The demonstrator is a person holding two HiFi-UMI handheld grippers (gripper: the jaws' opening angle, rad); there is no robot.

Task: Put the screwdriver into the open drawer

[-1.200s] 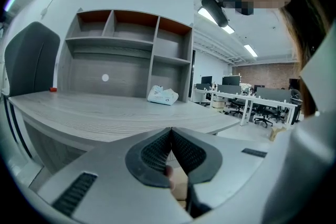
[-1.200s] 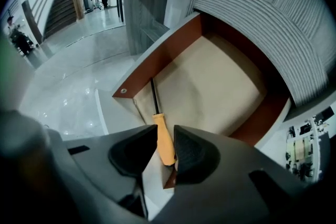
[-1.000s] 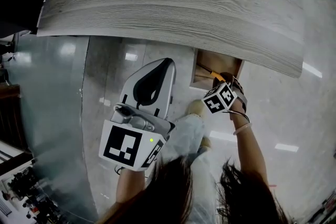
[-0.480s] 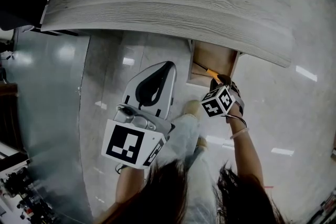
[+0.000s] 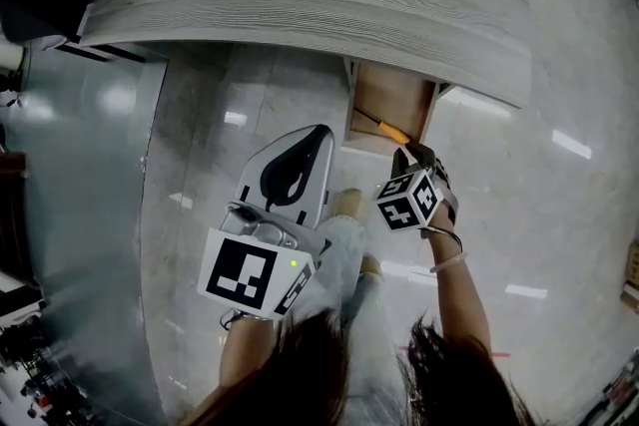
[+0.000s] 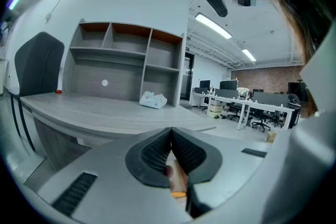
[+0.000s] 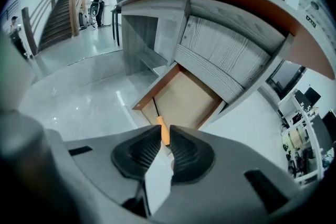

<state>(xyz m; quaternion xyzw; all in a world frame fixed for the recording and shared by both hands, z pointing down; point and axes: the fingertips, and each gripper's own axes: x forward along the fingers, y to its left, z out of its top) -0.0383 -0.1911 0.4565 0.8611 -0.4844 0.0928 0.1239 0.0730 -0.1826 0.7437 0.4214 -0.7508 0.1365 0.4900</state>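
Right hand-held gripper (image 7: 165,128) is clamped on the slim orange-handled screwdriver (image 7: 163,123) over the open wooden drawer (image 7: 185,94); seems light and stiff, so the handle's the spot.

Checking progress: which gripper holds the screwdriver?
The right gripper: its jaws clamp the orange-handled screwdriver, pointing into the open drawer. The left gripper has its jaws together.

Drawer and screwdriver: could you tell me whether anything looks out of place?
Nothing stands out: the drawer sits open, and the right gripper grips the screwdriver by its orange handle, shaft pointing toward the drawer.
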